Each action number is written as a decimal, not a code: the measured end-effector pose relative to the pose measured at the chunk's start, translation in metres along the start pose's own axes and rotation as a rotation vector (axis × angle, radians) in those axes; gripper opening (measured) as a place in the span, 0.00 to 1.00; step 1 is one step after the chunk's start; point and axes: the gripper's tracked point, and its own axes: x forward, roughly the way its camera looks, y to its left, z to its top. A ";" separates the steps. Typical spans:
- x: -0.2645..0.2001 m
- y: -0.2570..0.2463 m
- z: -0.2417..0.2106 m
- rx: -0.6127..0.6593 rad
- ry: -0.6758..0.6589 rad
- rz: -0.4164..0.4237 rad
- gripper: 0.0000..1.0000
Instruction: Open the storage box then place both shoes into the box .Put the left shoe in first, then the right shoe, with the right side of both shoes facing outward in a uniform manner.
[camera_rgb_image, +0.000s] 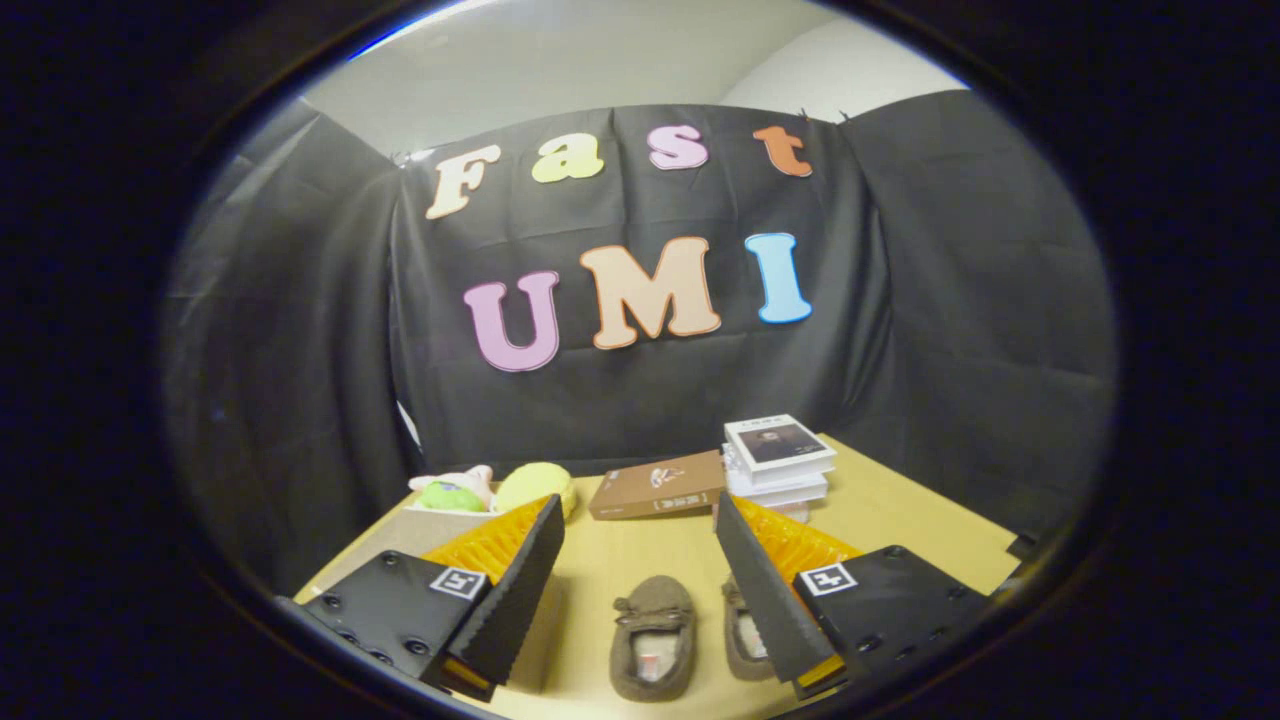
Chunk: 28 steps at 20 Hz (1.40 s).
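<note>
The gripper (640, 560) is hovering wide open and empty over the table (900, 520), with one brown shoe (652, 635) lying between its fingers and the second shoe (742, 630) partly hidden behind the right finger. Both are lying lengthwise, toes pointing away toward the brown box (655, 484) beyond (probably the storage box), so opening it comes first, gripping the lid's near edge squarely.

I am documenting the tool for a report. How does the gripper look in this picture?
The gripper has two wedge-shaped jaws with ribbed inner faces. Behind each sits a black block with round screw heads and a small square black-and-white marker. Orange ridged parts show between blocks and jaws. The jaws stand open above the shoes.
</note>
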 end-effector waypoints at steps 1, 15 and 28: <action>0.000 0.009 -0.002 0.039 -0.001 0.021 0.97; -0.032 0.089 -0.049 0.850 0.009 0.134 1.00; -0.025 0.061 -0.184 1.456 0.152 -0.090 0.98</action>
